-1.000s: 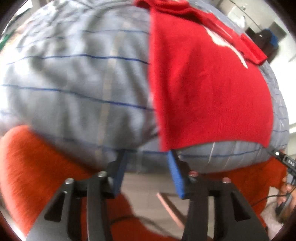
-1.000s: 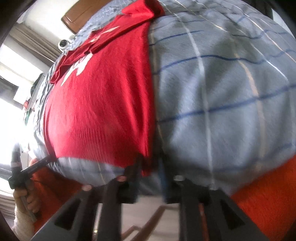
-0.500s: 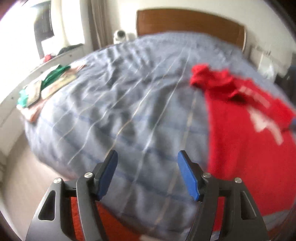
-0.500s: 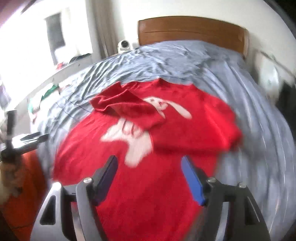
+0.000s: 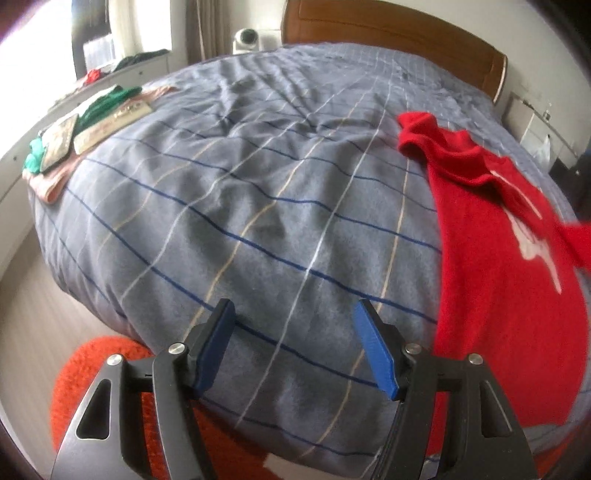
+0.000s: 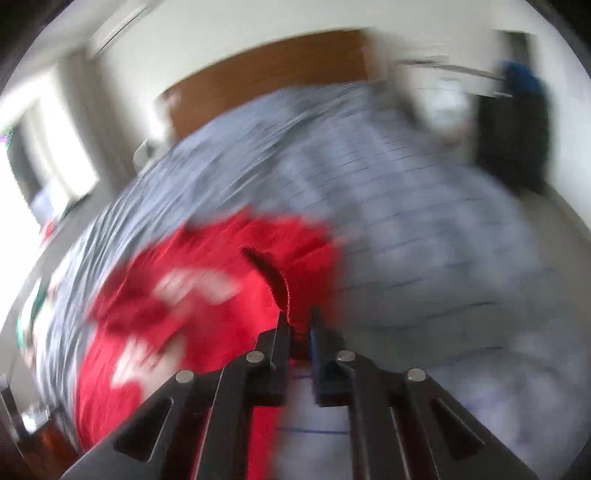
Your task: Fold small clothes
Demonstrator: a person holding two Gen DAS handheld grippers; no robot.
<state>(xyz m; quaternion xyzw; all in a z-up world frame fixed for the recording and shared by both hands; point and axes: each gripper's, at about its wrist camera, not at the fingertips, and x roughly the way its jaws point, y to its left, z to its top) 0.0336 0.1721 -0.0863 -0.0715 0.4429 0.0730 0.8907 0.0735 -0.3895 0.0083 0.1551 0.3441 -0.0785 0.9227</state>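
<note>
Right tool: fingers pressed together, pinching an edge of the red sweater, which rises in a fold from the bed to the fingertips; picture heavily blurred. Left tool: fingers spread wide, nothing between them, over the near edge of the grey checked bedcover. Red sweater, left view: spread on the cover to the right of the left tool, apart from it, white print on its front. Wooden headboard at the far end. Folded clothes stacked at the bed's far left edge. Orange rug on the floor below.
</note>
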